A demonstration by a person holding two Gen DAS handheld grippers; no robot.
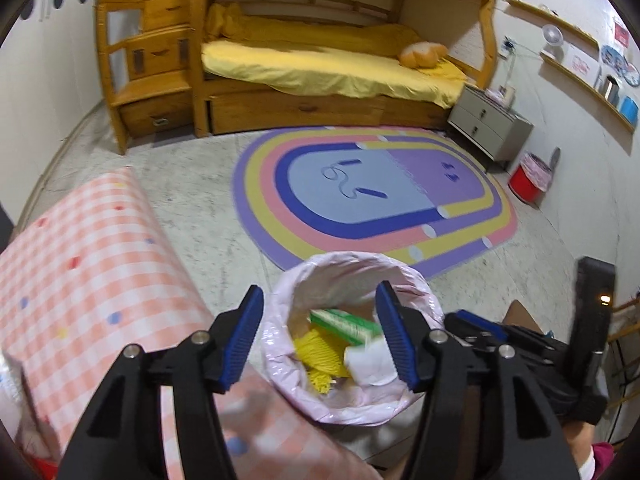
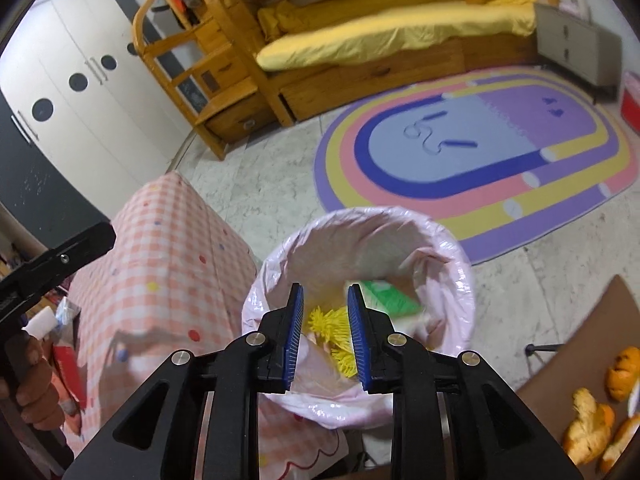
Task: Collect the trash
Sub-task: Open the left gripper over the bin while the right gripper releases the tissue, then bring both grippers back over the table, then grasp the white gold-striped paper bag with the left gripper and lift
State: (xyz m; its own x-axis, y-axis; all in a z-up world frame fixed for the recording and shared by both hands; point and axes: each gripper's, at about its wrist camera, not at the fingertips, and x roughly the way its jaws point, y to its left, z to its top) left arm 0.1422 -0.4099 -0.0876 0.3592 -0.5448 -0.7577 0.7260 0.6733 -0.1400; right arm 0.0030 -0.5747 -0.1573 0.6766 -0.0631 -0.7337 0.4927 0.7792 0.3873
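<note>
The orange peels [image 2: 600, 412] lie on the cardboard [image 2: 580, 344] at your right gripper's [image 2: 325, 332] four o'clock, well off its jaws, which stand narrow and empty over the lined bin [image 2: 448, 240]. Your left gripper [image 1: 320, 330], jaws wide and empty, is farther.

Blurred green packet [image 2: 390, 298] in bin [image 2: 452, 248]

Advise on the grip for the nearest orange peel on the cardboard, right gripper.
Take the orange peel from above with the right gripper. Close across its raised, curled ridge, not its flat edges; it lies loose on the cardboard, apart from the other peels, so the jaws should clear it. They are only part open now and may need widening.
</note>
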